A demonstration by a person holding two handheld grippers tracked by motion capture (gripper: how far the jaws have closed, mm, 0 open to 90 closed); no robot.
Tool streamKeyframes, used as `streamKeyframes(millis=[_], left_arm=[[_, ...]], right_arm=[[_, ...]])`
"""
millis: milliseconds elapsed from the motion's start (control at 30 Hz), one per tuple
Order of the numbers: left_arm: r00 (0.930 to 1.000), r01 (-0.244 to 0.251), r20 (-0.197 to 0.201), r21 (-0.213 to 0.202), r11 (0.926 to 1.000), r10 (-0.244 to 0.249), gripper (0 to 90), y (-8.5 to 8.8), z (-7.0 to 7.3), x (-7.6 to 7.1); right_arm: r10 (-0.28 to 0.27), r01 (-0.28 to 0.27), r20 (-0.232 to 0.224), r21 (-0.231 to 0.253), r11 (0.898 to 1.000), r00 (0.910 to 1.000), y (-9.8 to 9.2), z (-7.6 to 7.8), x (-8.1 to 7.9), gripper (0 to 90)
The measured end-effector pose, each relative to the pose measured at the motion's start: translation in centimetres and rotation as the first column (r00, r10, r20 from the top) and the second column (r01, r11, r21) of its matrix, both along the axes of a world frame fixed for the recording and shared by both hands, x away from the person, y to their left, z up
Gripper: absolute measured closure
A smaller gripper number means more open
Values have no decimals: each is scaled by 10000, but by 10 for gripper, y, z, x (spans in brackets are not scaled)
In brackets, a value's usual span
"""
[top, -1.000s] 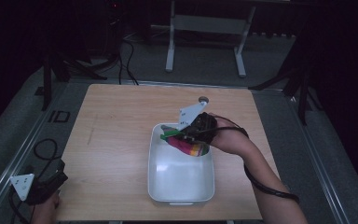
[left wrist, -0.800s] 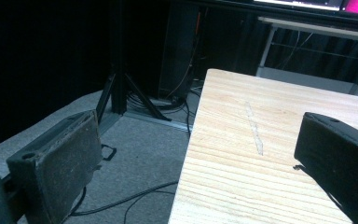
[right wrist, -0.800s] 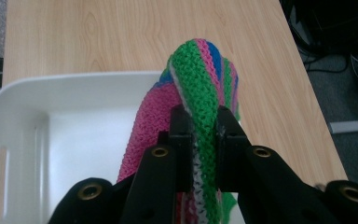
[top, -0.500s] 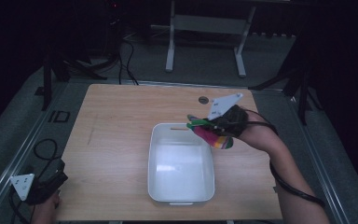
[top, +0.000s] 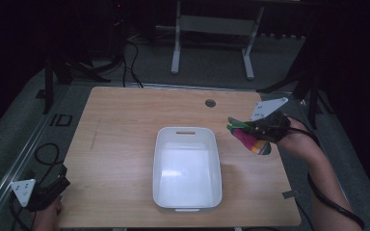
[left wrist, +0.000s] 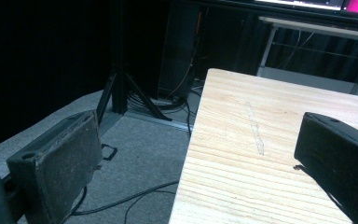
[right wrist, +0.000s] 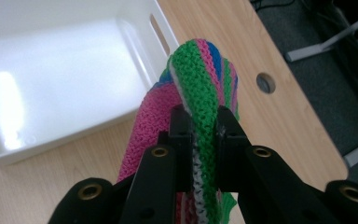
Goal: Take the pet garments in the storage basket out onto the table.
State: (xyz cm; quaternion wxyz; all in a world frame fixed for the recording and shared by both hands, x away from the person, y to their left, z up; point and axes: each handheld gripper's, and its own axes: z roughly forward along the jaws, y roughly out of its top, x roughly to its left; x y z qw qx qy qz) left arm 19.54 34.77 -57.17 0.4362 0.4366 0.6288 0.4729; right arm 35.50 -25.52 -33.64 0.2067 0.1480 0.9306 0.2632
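Behind the wooden surface [top: 125, 125] a white metal frame [top: 212, 29] stands on the grey floor [top: 9, 134], where black cables [top: 130, 67] lie.

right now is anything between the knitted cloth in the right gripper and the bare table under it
Nothing visible. The right gripper is shut on the striped knitted cloth, which hangs over bare table right of the white tub.

Striped knitted cloth [right wrist: 200, 88] pinched aloft, right of white bin [top: 188, 168].
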Motion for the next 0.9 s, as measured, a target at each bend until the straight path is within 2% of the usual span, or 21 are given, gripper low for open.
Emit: streamKeyframes(millis=[100,300,433,467,500,567,633,667,700,733,800,900], left_arm=[[10000,-5,-8,-4,10000,5,11,0,0,0],[10000,15,1,-11,10000,-15,12,0,0,0],[10000,33,3,0,10000,-33,12,0,0,0],[10000,33,3,0,10000,-33,12,0,0,0],[10000,37,9,3,10000,-37,12,0,0,0],[10000,51,7,2,10000,-51,11,0,0,0],[10000,53,7,8,10000,-53,12,0,0,0],[10000,53,7,8,10000,-53,12,0,0,0],[10000,53,7,8,10000,-53,12,0,0,0],[10000,51,9,14,10000,-51,12,0,0,0],[10000,53,2,21,10000,-53,12,0,0,0],[10000,55,9,9,10000,-55,12,0,0,0]], right_arm=[[-87,90,-209,108,9999,9997,-5,-11,5,801],[-386,388,-694,5,9992,9968,-8,-40,19,800],[-465,464,-668,-31,9989,9967,-8,-63,26,800],[-465,464,-668,-31,9989,9967,-8,-63,26,800],[-523,520,-735,-53,9986,9959,-9,-75,30,799],[-647,642,-644,-112,9979,9958,-9,-87,34,798],[-718,714,-742,-74,9974,9947,-9,-100,37,798],[-718,714,-742,-74,9974,9947,-9,-100,37,798],[-768,765,-834,-65,9970,9935,-9,-106,39,798],[-844,836,-1057,-113,9964,9908,-7,-119,41,798],[-898,898,-1238,-57,9959,9882,-6,-131,42,798],[-1012,1010,-1321,-86,9949,9861,-5,-148,44,797]])
